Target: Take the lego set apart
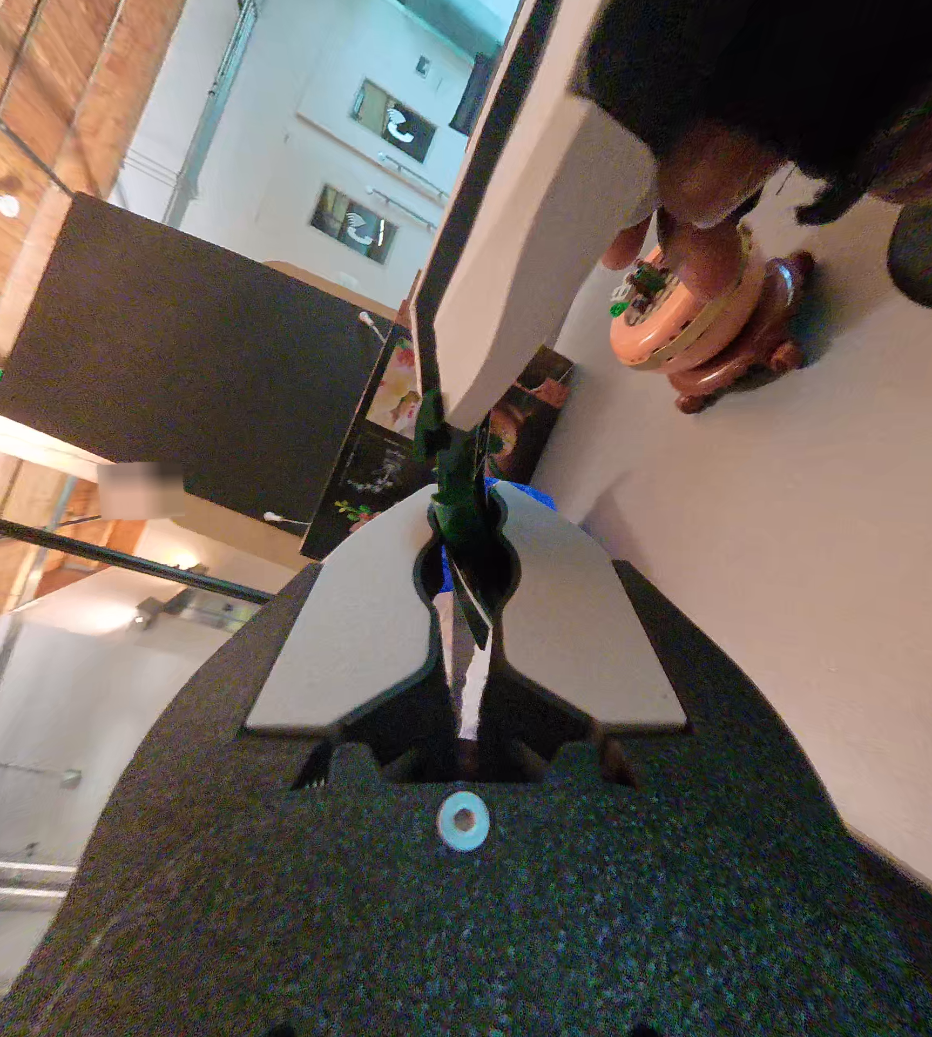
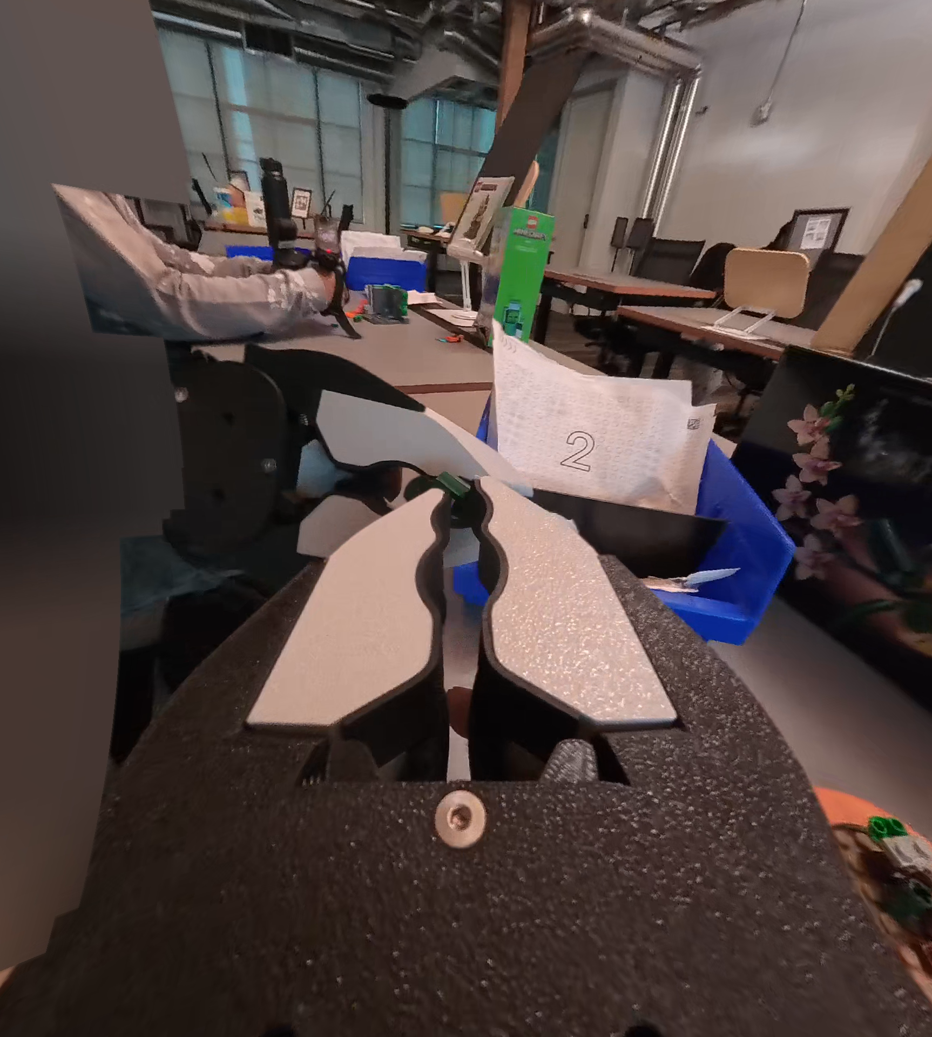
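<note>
We pinch a dark green lego stem (image 1: 461, 505) between both tools: our left gripper (image 1: 462, 508) clamps its lower part, and our right gripper (image 2: 461, 496) nips its other end. The pink lego pot (image 1: 694, 320) sits apart on the white table (image 1: 789, 561), near the blue bin (image 2: 744, 561).

Two tools (image 1: 461, 494) (image 2: 461, 496), one green stem piece (image 1: 455, 505), one pink pot (image 1: 694, 320), one blue bin (image 2: 733, 561).

Blue bin (image 2: 744, 567) holding white paper bag (image 2: 598, 443), tall green box (image 2: 520, 269) behind, dark flower-printed box (image 2: 867, 505) right, wooden desks (image 2: 632, 283), tan chair (image 2: 766, 280)
</note>
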The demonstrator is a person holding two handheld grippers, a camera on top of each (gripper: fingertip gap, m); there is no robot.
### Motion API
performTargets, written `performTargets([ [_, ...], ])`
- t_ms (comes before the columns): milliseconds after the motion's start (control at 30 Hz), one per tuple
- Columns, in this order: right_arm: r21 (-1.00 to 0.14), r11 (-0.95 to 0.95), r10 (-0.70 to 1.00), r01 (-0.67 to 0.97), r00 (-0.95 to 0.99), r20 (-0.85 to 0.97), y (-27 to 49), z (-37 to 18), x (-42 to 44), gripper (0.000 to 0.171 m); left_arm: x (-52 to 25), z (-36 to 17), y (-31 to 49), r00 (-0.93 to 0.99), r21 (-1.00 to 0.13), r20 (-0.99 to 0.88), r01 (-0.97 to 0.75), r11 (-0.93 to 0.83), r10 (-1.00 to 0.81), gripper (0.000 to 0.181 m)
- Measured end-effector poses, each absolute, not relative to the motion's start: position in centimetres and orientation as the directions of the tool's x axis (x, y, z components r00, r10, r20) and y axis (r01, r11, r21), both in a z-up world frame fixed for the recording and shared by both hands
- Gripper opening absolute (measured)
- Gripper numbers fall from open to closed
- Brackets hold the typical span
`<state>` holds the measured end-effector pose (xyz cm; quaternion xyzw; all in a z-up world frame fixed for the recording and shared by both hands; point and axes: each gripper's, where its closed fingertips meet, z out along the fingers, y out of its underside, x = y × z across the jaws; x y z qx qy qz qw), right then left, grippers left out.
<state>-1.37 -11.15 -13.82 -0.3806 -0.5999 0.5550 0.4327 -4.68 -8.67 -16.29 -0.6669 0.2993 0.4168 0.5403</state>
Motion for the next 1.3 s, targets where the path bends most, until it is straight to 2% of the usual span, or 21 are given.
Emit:
performTargets([
  [100,-0.993,0.115,0.917,-0.013,-0.384,0.111,-11.3,-14.2,-1.4,0.006,-4.2,-17.2,-8.8,0.597,-0.576,-0.802,-0.787,-0.223,-0.033,0.011],
  [233,-1.000,0.012,0.874,0.024,-0.486,-0.001,-11.4,-14.6,-1.2,0.006,-3.5,-18.1,-9.0,0.719,-0.697,-0.686,-0.693,-0.184,-0.114,0.010],
  [300,-0.991,-0.098,0.825,0.086,-0.550,-0.130,-11.2,-14.9,-1.1,0.006,-3.1,-18.4,-9.0,0.759,-0.744,-0.633,-0.650,-0.155,-0.148,0.009],
  [433,-0.854,-0.470,0.595,0.222,-0.635,-0.493,-11.0,-14.2,-0.9,0.004,-2.7,-18.1,-8.7,0.769,-0.764,-0.626,-0.638,-0.099,-0.131,0.009],
  [500,-0.756,-0.601,0.478,0.261,-0.640,-0.601,-10.5,-14.0,-1.0,0.002,-2.7,-17.8,-8.5,0.749,-0.745,-0.655,-0.662,-0.080,-0.095,0.008],
  [567,-0.727,-0.630,0.456,0.272,-0.629,-0.630,-10.0,-14.4,-1.3,0.003,-2.8,-18.0,-8.3,0.755,-0.749,-0.649,-0.656,-0.092,-0.091,0.007],
  [833,-0.866,-0.467,0.655,0.179,-0.587,-0.475,-8.5,-13.1,-1.9,0.003,-3.1,-18.5,-8.7,0.791,-0.788,-0.602,-0.610,-0.077,-0.107,0.008],
  [967,-0.928,-0.254,0.717,0.273,-0.591,-0.370,-8.7,-12.5,-4.5,0.003,-2.5,-18.7,-9.0,0.789,-0.790,-0.602,-0.611,-0.055,-0.123,0.008],
  [1133,-0.844,0.067,0.776,0.533,-0.560,-0.292,-9.1,-18.5,-10.5,0.003,-2.0,-19.0,-9.2,0.787,-0.788,-0.603,-0.613,-0.056,-0.130,0.008],
  [1300,-0.776,0.192,0.841,0.601,-0.509,-0.186,-9.2,-22.4,-13.7,0.003,-1.9,-19.0,-9.2,0.795,-0.798,-0.591,-0.601,-0.042,-0.138,0.008],
])
